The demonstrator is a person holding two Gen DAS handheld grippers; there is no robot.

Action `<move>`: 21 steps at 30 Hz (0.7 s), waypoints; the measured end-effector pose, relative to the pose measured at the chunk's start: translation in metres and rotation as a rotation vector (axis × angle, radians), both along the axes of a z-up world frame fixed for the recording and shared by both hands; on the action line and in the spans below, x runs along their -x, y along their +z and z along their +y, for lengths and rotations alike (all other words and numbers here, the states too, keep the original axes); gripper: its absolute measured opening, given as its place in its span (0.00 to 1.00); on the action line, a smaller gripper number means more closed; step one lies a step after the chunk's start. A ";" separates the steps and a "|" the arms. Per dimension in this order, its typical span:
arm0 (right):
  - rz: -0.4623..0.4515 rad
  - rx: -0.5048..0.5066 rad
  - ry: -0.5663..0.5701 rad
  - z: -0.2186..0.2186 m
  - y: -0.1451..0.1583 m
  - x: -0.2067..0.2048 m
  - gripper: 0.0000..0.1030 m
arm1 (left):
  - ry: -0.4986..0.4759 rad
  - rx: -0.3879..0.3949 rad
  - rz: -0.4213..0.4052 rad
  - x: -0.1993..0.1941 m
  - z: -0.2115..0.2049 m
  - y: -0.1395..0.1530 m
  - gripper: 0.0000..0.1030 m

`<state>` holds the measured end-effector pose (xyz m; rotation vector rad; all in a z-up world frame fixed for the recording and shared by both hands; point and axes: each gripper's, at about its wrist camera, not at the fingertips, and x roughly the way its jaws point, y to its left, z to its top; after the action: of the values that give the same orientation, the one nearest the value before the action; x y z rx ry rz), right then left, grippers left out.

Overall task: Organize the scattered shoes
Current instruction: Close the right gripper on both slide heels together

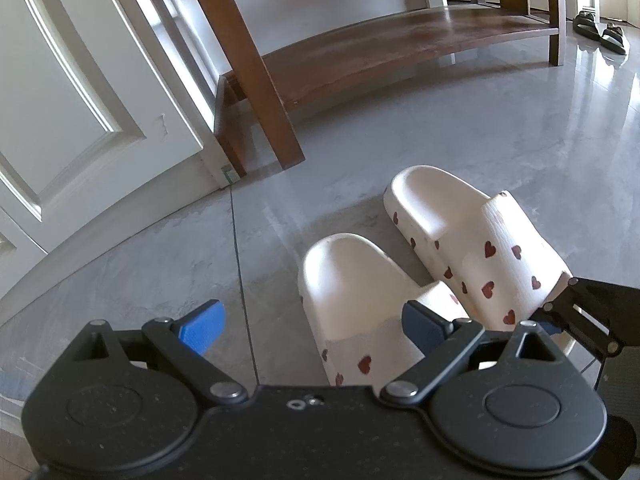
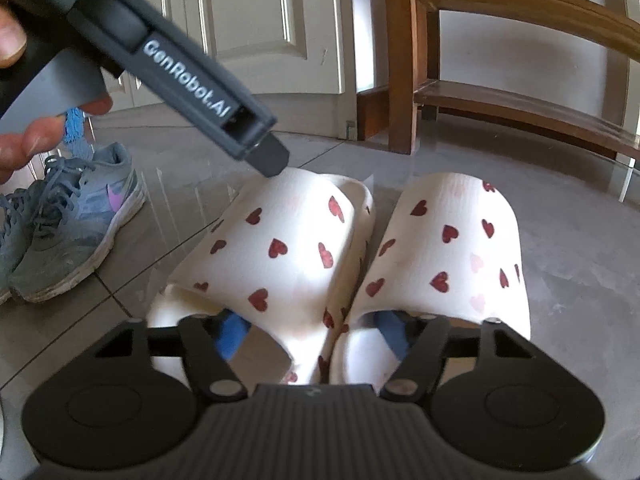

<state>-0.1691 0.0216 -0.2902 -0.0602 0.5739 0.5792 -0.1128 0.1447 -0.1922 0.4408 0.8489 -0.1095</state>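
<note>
Two white slippers with red hearts lie side by side on the grey tiled floor point(image 1: 500, 128), close in front of a wooden shoe rack point(image 1: 400, 44).

In the right wrist view, the right gripper point(image 2: 316, 334) reaches into the pair from the open end. Its left blue finger point(image 2: 232, 336) sits inside the opening of the left slipper point(image 2: 276, 248), under the strap; its right blue finger point(image 2: 394, 334) sits inside the opening of the right slipper point(image 2: 448, 248). The adjoining inner sides of both slippers lie between the jaws. The jaws stand about half open, and whether the pads press on the slipper walls cannot be told, since the straps hide the tips.

In the left wrist view, the left gripper point(image 1: 316, 326) hovers low over the floor with its jaws wide apart and nothing held. Its left blue finger point(image 1: 202, 328) is over bare tile; its right finger point(image 1: 426, 326) overlaps the strap of the nearer slipper, whose open sole extends away from the gripper. Contact cannot be told. The other slipper lies just to the right, with the right gripper's black linkage at its far end.

A pair of grey sneakers point(image 2: 68, 224) rests on the floor, to the left in the right wrist view. A pair of dark sandals point(image 1: 600, 30) stands far off beyond the rack. A white panelled door point(image 1: 72, 112) stands on the left. A hand point(image 2: 16, 148) holds the left gripper's handle.
</note>
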 end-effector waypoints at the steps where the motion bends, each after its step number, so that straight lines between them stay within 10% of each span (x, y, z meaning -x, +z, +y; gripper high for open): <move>1: -0.001 -0.008 -0.005 -0.002 0.000 -0.001 0.55 | -0.006 -0.003 -0.002 0.000 -0.001 0.000 0.93; 21: -0.012 0.045 -0.116 0.002 -0.004 -0.020 0.74 | -0.023 -0.008 0.007 0.004 0.004 -0.005 0.93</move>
<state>-0.1490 0.0235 -0.2938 -0.0728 0.5746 0.4526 -0.1166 0.1487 -0.1970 0.4582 0.8513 -0.1291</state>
